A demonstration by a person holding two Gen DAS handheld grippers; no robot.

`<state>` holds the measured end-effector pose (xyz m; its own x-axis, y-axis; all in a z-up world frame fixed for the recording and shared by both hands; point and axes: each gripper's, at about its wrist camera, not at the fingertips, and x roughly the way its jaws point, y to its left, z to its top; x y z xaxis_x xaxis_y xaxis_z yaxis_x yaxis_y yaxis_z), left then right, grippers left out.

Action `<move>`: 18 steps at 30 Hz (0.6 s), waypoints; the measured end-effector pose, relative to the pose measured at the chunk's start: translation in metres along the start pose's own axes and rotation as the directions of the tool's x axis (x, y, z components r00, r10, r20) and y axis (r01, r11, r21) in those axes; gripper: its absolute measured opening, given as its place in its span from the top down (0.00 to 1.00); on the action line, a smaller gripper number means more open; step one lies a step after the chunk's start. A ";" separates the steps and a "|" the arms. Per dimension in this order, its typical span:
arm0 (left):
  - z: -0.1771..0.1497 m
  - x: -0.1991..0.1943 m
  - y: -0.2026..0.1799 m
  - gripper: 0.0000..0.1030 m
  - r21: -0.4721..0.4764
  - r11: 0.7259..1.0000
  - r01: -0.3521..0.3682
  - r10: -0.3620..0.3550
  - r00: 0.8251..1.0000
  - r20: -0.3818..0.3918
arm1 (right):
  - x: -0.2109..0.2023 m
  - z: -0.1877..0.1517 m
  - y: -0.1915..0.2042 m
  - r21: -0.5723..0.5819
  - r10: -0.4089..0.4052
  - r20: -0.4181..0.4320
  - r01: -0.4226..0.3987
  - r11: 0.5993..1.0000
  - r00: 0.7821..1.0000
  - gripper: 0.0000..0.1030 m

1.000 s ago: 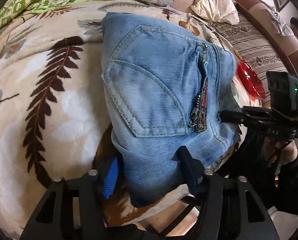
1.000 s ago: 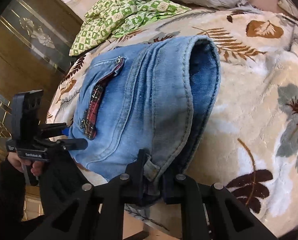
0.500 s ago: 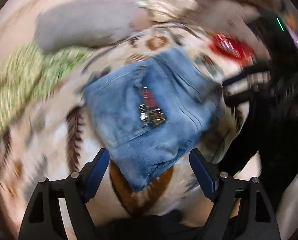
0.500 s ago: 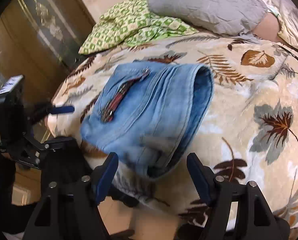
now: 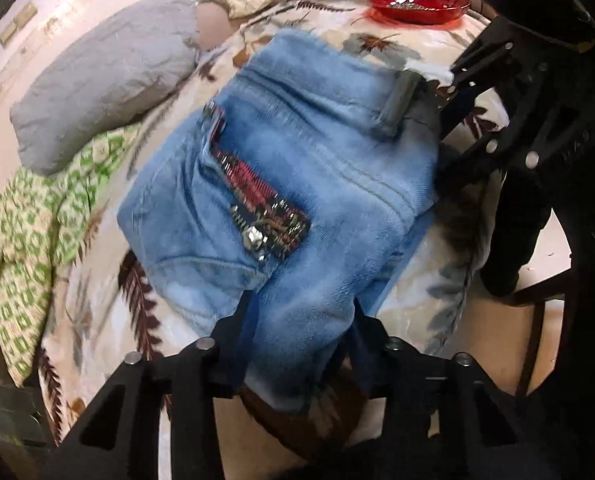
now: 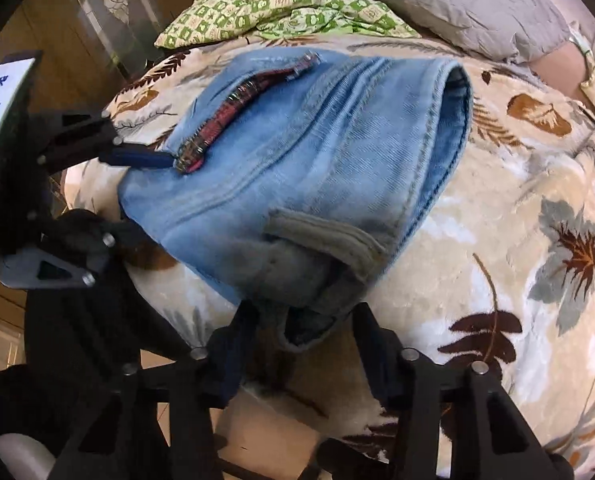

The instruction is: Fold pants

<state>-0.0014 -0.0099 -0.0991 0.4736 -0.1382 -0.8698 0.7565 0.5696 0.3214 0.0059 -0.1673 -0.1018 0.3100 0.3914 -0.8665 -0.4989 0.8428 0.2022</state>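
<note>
Light-blue denim pants (image 5: pixel 309 184) lie folded into a compact bundle on a leaf-patterned blanket (image 5: pixel 417 304), red-trimmed zip pocket facing up. My left gripper (image 5: pixel 301 332) is open, its fingers straddling the bundle's near corner. My right gripper (image 6: pixel 301 336) is open too, its fingers on either side of the waistband corner (image 6: pixel 321 240) with the belt loop. The pants also show in the right wrist view (image 6: pixel 317 148), with the left gripper (image 6: pixel 129 184) at their far left corner. The right gripper (image 5: pixel 449 116) shows at the waistband in the left wrist view.
A grey pillow (image 5: pixel 105 80) and a green patterned cloth (image 5: pixel 37 224) lie beyond the pants. A red glass dish (image 5: pixel 417 2) sits at the far bed edge. A wooden wardrobe (image 6: pixel 65 28) stands left of the bed. The bed's front edge is just below both grippers.
The right gripper let go of the waistband and both pulled back, left gripper swinging round. Now both have moved in again, fingers narrower and straddling the bundle's corners.
</note>
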 end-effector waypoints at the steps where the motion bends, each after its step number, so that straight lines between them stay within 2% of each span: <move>1: -0.002 0.003 0.001 0.60 -0.002 1.000 0.003 -0.003 1.000 -0.008 | 0.002 -0.002 -0.003 0.011 0.010 -0.007 -0.010 1.000 1.000 0.52; 5: 0.002 0.001 -0.002 0.57 0.012 1.000 -0.008 0.008 1.000 -0.005 | 0.006 -0.008 -0.011 0.045 0.041 -0.012 -0.040 0.998 0.999 0.51; 6: 0.003 -0.004 -0.005 0.49 0.015 1.000 -0.006 0.006 1.000 -0.004 | 0.003 -0.008 -0.012 0.054 0.050 -0.010 -0.049 0.997 0.999 0.46; 7: 0.003 -0.010 -0.006 0.37 0.014 1.000 0.003 -0.002 1.000 -0.010 | 0.000 -0.008 -0.015 0.071 0.066 -0.015 -0.064 0.995 0.998 0.43; 9: 0.001 -0.029 -0.002 0.24 -0.009 1.000 0.016 -0.016 1.000 0.004 | -0.010 -0.009 -0.019 0.099 0.070 -0.022 -0.068 0.993 0.997 0.39; 11: 0.000 -0.048 0.010 0.22 -0.051 0.998 0.028 -0.025 0.998 0.058 | -0.027 -0.011 -0.025 0.114 0.091 0.004 -0.091 0.989 0.996 0.36; 13: -0.002 -0.060 0.029 0.20 -0.140 0.989 0.045 -0.032 0.995 0.093 | -0.046 -0.009 -0.035 0.146 0.124 0.058 -0.131 0.980 0.991 0.27; 15: -0.002 -0.063 0.051 0.19 -0.255 0.964 0.079 -0.048 0.991 0.126 | -0.058 -0.004 -0.050 0.204 0.161 0.115 -0.182 0.962 0.980 0.23; 16: -0.003 -0.060 0.069 0.17 -0.360 0.924 0.131 -0.079 0.985 0.155 | -0.060 -0.001 -0.057 0.231 0.188 0.136 -0.216 0.949 0.973 0.22; 17: -0.004 -0.057 0.080 0.16 -0.424 0.890 0.167 -0.103 0.980 0.170 | -0.058 0.002 -0.066 0.277 0.229 0.157 -0.265 0.924 0.961 0.22; 18: -0.007 -0.050 0.092 0.13 -0.502 0.838 0.217 -0.138 0.972 0.190 | -0.055 0.004 -0.074 0.316 0.262 0.172 -0.305 0.899 0.950 0.22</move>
<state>0.0420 0.0550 -0.0287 0.4418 -0.3665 -0.8188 0.5099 0.8536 -0.1070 0.0288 -0.2498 -0.0670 0.3034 0.6558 -0.6913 -0.2871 0.7547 0.5899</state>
